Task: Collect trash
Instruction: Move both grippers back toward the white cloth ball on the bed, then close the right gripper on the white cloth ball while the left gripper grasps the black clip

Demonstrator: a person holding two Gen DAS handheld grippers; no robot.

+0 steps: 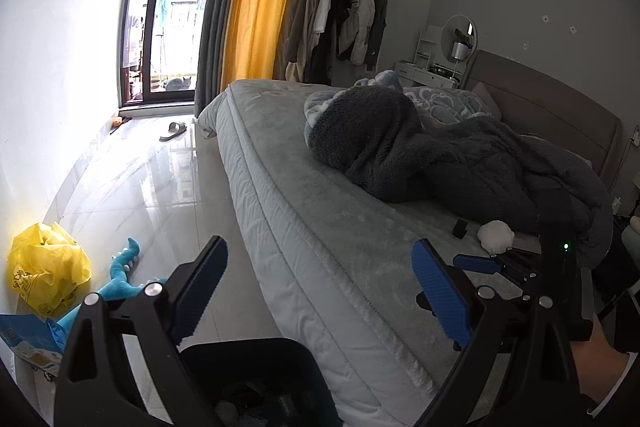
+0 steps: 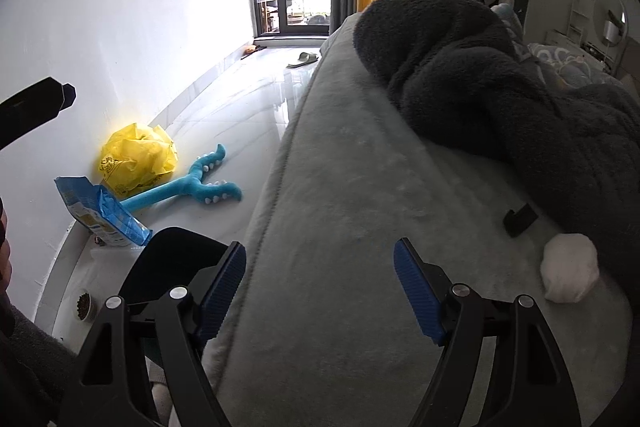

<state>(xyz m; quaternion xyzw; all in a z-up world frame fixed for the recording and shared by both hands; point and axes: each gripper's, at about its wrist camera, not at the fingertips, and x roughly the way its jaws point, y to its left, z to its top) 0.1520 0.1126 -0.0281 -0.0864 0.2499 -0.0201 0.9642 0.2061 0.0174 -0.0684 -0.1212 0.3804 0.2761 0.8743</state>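
Both grippers, left gripper (image 1: pixel 320 291) and right gripper (image 2: pixel 320 291), gape empty above the bed's (image 2: pixel 340 187) near edge. A white crumpled wad (image 2: pixel 570 273) lies on the bed beside the dark blanket (image 2: pixel 500 99); a dark bin (image 1: pixel 248 367) stands on the floor below.

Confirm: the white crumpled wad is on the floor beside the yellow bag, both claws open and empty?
Not quite. The white crumpled wad lies on the bed, as the right wrist view shows; the yellow bag is on the floor. Left claw and right claw are open and empty.
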